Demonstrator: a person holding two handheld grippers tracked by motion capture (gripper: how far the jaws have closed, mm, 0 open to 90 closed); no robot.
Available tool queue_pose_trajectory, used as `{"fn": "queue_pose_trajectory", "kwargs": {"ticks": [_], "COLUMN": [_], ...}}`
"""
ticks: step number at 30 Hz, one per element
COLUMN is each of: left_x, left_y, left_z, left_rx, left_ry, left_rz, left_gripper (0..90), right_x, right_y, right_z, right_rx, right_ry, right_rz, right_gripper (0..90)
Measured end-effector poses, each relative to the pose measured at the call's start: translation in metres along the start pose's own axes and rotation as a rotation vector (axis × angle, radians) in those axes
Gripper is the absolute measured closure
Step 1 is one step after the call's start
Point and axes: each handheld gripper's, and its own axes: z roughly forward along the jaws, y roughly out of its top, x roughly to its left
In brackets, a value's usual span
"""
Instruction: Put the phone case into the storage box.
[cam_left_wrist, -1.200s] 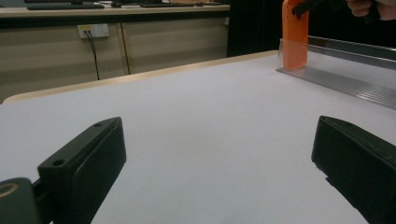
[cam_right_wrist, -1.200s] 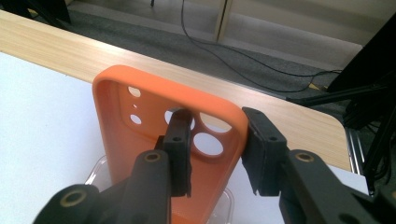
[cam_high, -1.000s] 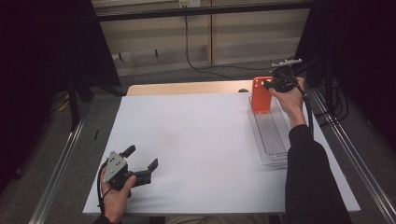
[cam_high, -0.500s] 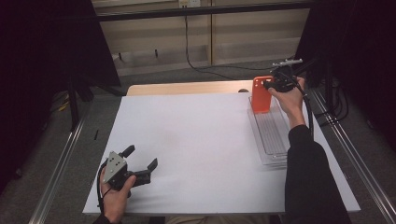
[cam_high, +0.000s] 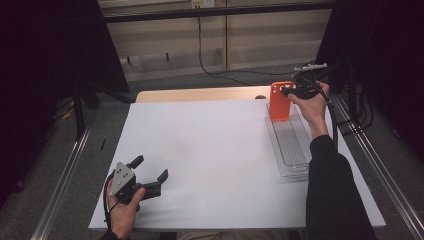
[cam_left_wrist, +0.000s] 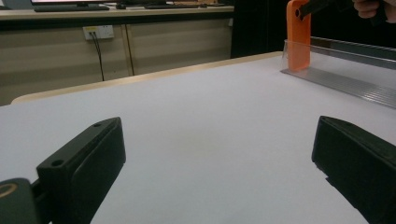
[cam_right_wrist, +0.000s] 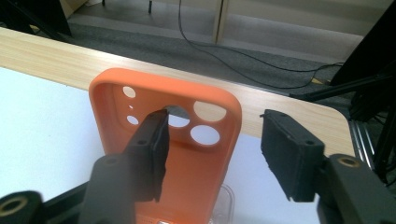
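Note:
An orange phone case (cam_high: 279, 102) stands upright at the far end of a clear tray (cam_high: 290, 150) on the table's right side. My right gripper (cam_high: 289, 90) is at the top of the case. Its jaws have just been opening. In the right gripper view the case (cam_right_wrist: 187, 158) has its camera holes at the top; the left jaw lies against its inner face, the right jaw stands clear of its edge, and the right gripper (cam_right_wrist: 217, 140) is open. My left gripper (cam_high: 150, 168) rests open on the white tabletop at the near left, nothing between its jaws (cam_left_wrist: 215, 154).
The white table sheet (cam_high: 210, 150) covers a wooden top whose far edge (cam_high: 200, 94) shows. The case (cam_left_wrist: 299, 37) and the tray (cam_left_wrist: 345, 81) appear far right in the left gripper view. Metal rails (cam_high: 65, 175) flank the table. A cable (cam_high: 210, 70) lies on the floor beyond.

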Motion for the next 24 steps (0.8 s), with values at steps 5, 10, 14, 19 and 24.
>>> {"fn": "queue_pose_trajectory", "kwargs": {"ticks": [5, 10, 14, 19, 24], "left_x": [-0.0004, -0.0004, -0.0003, 0.0000, 0.0007], "left_y": [0.0001, 0.0002, 0.0006, 0.0006, 0.0009], "left_z": [0.0002, 0.0002, 0.0003, 0.0000, -0.0001], "left_rx": [-0.005, -0.008, -0.006, -0.009, -0.018], "left_ry": [0.000, 0.003, 0.004, 0.015, 0.023], "left_rz": [-0.004, -0.005, 0.001, -0.002, -0.014], "left_gripper": [2.7, 2.7, 2.7, 2.7, 2.8], "right_x": [-0.0009, -0.0016, -0.0004, -0.0002, -0.0007], "right_y": [0.0010, 0.0000, -0.0014, -0.0017, -0.0030], "right_z": [-0.0034, -0.0042, -0.0048, -0.0062, -0.0079], "right_rx": [-0.010, -0.003, -0.008, -0.024, -0.037], "right_ry": [0.002, 0.006, 0.013, 0.005, 0.000], "right_rz": [0.011, 0.026, 0.037, 0.047, 0.061], "right_gripper": [30.4, 20.9, 17.6, 15.2, 11.3]}}
